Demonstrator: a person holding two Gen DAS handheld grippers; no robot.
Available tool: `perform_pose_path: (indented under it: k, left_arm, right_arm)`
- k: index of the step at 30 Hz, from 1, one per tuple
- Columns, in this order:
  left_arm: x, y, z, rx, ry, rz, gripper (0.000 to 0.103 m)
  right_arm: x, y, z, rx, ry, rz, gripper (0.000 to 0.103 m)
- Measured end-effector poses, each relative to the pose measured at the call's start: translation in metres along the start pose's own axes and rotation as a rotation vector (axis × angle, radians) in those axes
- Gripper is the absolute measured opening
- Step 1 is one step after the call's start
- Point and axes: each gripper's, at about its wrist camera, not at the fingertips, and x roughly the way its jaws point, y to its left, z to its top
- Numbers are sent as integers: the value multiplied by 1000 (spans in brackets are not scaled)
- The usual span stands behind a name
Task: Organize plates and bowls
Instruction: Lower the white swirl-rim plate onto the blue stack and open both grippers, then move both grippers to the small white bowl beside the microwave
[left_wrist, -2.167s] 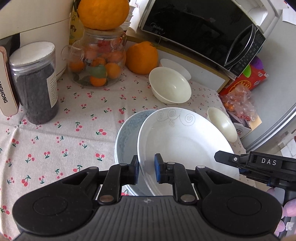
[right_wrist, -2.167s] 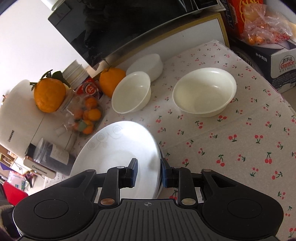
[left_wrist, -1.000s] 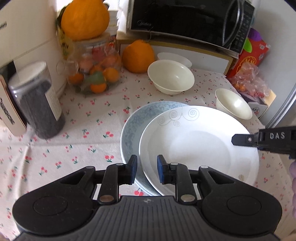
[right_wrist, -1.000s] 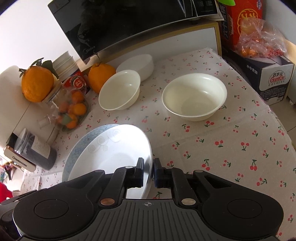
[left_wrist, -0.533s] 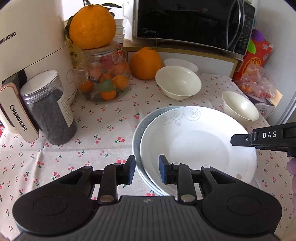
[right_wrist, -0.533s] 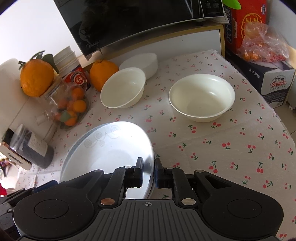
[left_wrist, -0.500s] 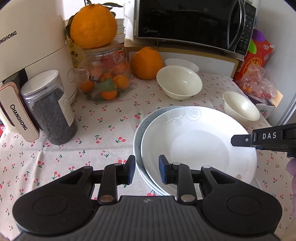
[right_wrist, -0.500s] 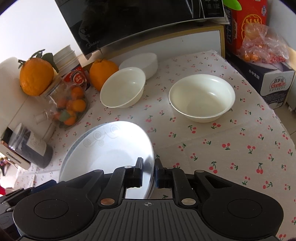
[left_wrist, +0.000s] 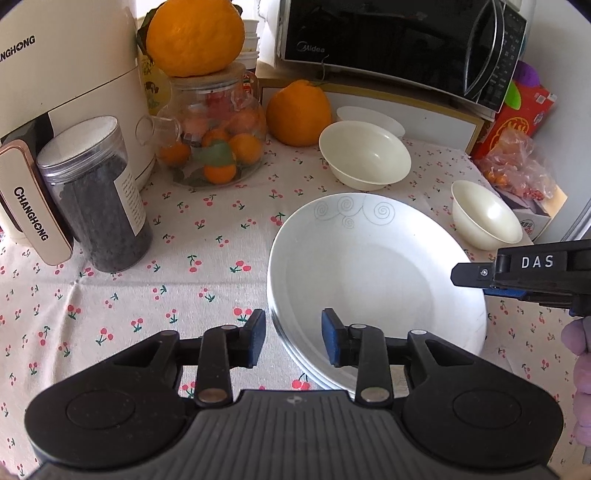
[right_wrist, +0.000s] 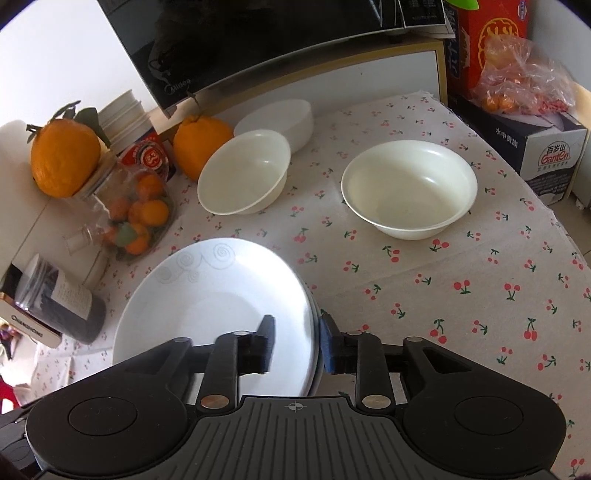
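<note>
A white plate with grey swirls (left_wrist: 373, 266) lies stacked on another plate, whose rim (left_wrist: 295, 360) shows beneath it; it also shows in the right wrist view (right_wrist: 221, 299). My left gripper (left_wrist: 293, 341) is open, its jaws on either side of the stack's near left rim. My right gripper (right_wrist: 295, 345) is open with its jaws astride the plate's right rim; its finger (left_wrist: 480, 275) shows from the left. Three cream bowls stand beyond: a middle bowl (right_wrist: 243, 173), a right bowl (right_wrist: 410, 188) and a back bowl (right_wrist: 284, 120).
A black microwave (left_wrist: 399, 40) stands at the back on a shelf. A jar of small oranges (left_wrist: 214, 136), a dark-filled jar (left_wrist: 96, 192), a white appliance (left_wrist: 70, 81) and loose oranges (left_wrist: 299, 110) crowd the left. A box and snack bag (right_wrist: 524, 96) sit at the right edge.
Both grippers have opened off the swirl plate. The plate now sits squarely on the lower plate, which showed as a blue-grey crescent on its left before.
</note>
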Motion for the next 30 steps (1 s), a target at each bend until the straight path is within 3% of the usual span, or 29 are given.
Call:
perform_pose_path:
  k: [4,8,16,18,30]
  left_arm:
    - [1,-1,2,-12,15,2,38]
    - [1,-4,4,-31,34,9,53]
    - [-7,-15,16,-82,31,20,81]
    - [-8,-18,19,-87,22,25,84]
    - [0,-28,48,-139,20,49,95]
  right_arm:
    - [-5,2,1,-1,-5,28,46]
    - [-10,2,2,2,-14,59,64]
    - [-23,-2,8,28,-24,103,73]
    - [-28,-3,11,40,-45,102,83]
    - [-34,-21,57,90,-119,74,89]
